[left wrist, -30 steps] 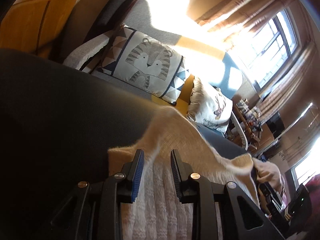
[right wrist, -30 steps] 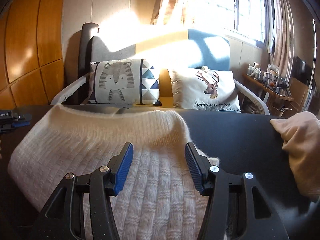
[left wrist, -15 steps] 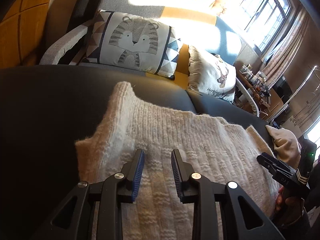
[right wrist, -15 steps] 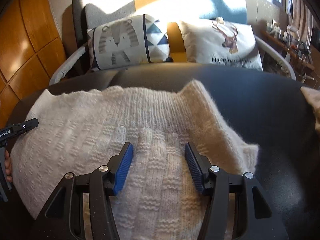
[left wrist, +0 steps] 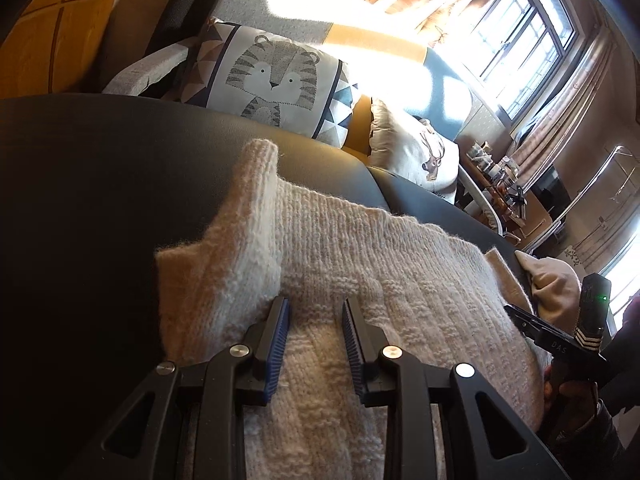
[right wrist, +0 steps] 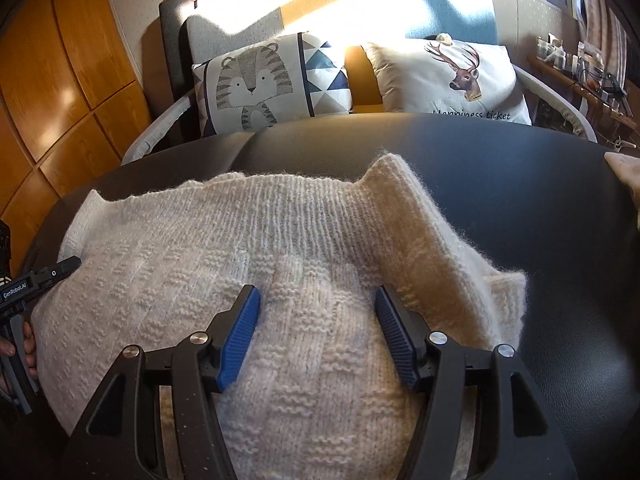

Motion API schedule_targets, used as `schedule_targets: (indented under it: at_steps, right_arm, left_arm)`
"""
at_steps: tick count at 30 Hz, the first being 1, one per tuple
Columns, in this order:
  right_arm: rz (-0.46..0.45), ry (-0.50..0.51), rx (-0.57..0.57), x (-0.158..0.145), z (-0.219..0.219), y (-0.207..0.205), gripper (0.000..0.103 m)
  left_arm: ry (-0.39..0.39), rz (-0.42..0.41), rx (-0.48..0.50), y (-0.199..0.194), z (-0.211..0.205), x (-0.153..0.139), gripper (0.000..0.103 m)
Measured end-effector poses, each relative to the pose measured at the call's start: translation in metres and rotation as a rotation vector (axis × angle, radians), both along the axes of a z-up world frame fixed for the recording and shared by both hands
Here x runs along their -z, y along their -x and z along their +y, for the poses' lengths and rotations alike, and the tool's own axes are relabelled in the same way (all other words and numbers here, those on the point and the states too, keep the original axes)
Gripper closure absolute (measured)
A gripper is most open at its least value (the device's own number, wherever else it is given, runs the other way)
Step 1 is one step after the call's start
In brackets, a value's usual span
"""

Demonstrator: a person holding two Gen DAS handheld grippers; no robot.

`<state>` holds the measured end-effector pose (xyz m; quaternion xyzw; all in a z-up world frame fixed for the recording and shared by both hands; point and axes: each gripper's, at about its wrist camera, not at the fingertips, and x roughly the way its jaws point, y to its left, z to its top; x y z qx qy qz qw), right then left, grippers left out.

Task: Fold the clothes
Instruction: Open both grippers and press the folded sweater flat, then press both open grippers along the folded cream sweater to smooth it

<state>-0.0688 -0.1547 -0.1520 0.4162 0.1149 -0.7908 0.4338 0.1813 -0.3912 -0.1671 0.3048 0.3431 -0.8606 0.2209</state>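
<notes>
A cream knitted sweater (left wrist: pixel 400 280) lies spread on the black table, folded into a rough rectangle with a sleeve doubled along one side; it also fills the right wrist view (right wrist: pixel 248 248). My left gripper (left wrist: pixel 315 312) is open and empty, low over the sweater's left part. My right gripper (right wrist: pixel 318 300) is open wide and empty over the sweater's near right part. The right gripper's body (left wrist: pixel 560 340) shows at the sweater's right edge in the left wrist view, and the left gripper's tip (right wrist: pixel 40 278) at its left edge in the right wrist view.
The black table (right wrist: pixel 520 184) extends right of the sweater. Another beige garment (left wrist: pixel 552 280) lies at the table's right, its corner also in the right wrist view (right wrist: pixel 624 168). Behind stands a sofa with a tiger cushion (right wrist: pixel 260 84) and a deer cushion (right wrist: pixel 448 76).
The sweater has come down from a raised fold to lie flat on the table. Both grippers have dropped lower over it and stay open.
</notes>
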Motion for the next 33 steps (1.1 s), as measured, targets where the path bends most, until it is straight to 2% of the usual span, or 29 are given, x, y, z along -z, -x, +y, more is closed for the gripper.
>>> schedule_targets:
  at_steps: [3,6,8,11,15,19,21,23,25,29,33]
  right_arm:
    - [0.002,-0.014,-0.004,-0.003,0.009,-0.009,0.039]
    - [-0.003,-0.035,0.041,-0.016,0.013,-0.012,0.039]
    - [0.024,-0.005,0.053,-0.031,0.013,-0.018,0.039]
    - [0.098,0.008,0.034,-0.048,0.003,-0.028,0.038]
    - [0.105,-0.023,-0.008,-0.043,-0.020,-0.028,0.036]
    - [0.002,-0.092,0.035,-0.008,-0.020,-0.003,0.036]
    - [-0.058,-0.033,0.051,0.003,-0.008,0.009,0.036]
    - [-0.072,-0.026,0.048,0.001,-0.006,0.011,0.036]
    - [-0.048,-0.064,0.052,-0.004,-0.011,0.007,0.036]
    - [-0.010,-0.047,0.040,-0.017,-0.024,-0.003,0.036]
    - [-0.011,-0.077,0.038,-0.009,-0.031,0.000,0.036]
  left_arm:
    - [-0.026,-0.026,0.007,-0.004,0.006,-0.004,0.075]
    - [-0.023,-0.070,0.016,-0.003,0.012,-0.014,0.075]
    - [-0.010,-0.084,0.019,0.000,0.014,-0.022,0.075]
    - [-0.002,-0.103,0.003,0.006,0.006,-0.018,0.075]
    - [0.009,-0.129,-0.020,0.015,-0.005,-0.013,0.075]
    - [0.013,-0.145,-0.042,0.021,-0.017,-0.007,0.075]
    - [-0.017,-0.081,-0.047,0.009,-0.021,-0.002,0.076]
    - [-0.017,-0.076,-0.037,0.006,-0.021,-0.002,0.076]
    - [-0.018,-0.093,-0.034,0.009,-0.019,-0.006,0.076]
    - [-0.011,-0.085,-0.021,0.021,-0.014,-0.024,0.075]
    - [0.016,-0.129,0.002,0.038,-0.013,-0.019,0.075]
